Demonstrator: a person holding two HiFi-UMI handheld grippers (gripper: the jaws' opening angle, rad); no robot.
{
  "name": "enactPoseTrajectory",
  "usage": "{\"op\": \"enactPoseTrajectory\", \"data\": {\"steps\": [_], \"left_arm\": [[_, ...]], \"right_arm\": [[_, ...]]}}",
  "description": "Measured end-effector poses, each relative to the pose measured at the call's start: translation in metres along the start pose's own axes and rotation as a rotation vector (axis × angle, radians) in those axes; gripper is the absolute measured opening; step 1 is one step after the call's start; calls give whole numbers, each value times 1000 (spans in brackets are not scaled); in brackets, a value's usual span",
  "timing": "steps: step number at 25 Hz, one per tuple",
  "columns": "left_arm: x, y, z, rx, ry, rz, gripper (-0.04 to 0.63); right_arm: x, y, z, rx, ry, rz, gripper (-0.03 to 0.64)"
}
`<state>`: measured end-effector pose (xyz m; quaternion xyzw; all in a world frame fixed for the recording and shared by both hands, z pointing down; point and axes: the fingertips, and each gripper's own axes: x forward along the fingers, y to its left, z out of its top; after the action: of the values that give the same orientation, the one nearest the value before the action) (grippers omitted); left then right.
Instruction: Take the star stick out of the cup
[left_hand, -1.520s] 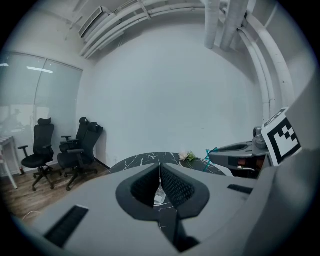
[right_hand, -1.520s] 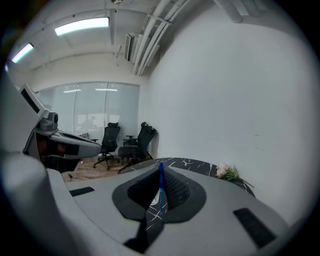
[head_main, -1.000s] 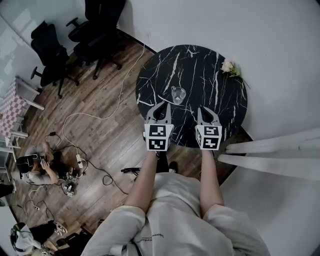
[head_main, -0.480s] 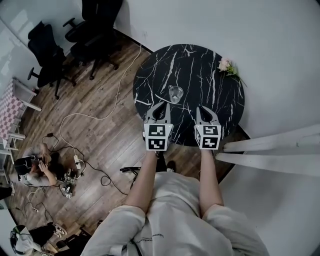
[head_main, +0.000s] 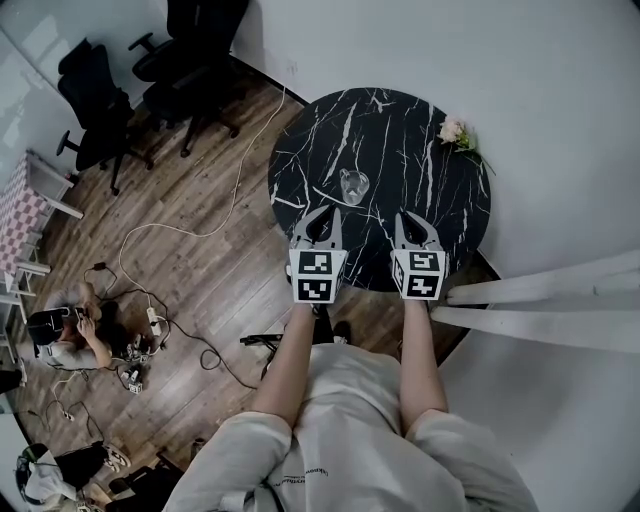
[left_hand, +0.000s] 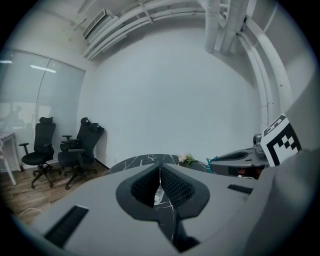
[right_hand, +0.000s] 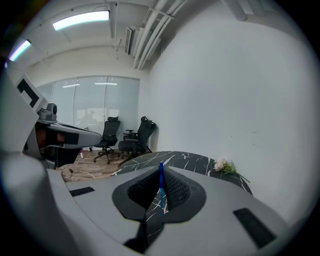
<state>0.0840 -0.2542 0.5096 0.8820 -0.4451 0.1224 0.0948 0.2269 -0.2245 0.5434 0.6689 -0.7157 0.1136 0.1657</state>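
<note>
The right tongs (right_hand: 161, 172) are clamped on the star stick (right_hand: 161, 196), a thin blue rod upright between the pads, well apart from the glass cup (head_main: 355, 186) ahead and to their left on the tabletop (head_main: 400, 130). The left tongs (left_hand: 160, 172) are closed on nothing. The stick looks light, slender and easily bent, so it should be held lightly on the shaft.

No lettering is legible. The small dark print (head_main: 300, 472) on the person's pale shirt (head_main: 350, 420), behind the left gripper (head_main: 322, 215), is too small to read.
</note>
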Motion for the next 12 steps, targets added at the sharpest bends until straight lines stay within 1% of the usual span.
{"op": "enactPoseTrajectory", "data": {"steps": [12], "left_arm": [[0,-2,-1,0,8,1,25]], "right_arm": [[1,4,2,15,-1,38,43]]}}
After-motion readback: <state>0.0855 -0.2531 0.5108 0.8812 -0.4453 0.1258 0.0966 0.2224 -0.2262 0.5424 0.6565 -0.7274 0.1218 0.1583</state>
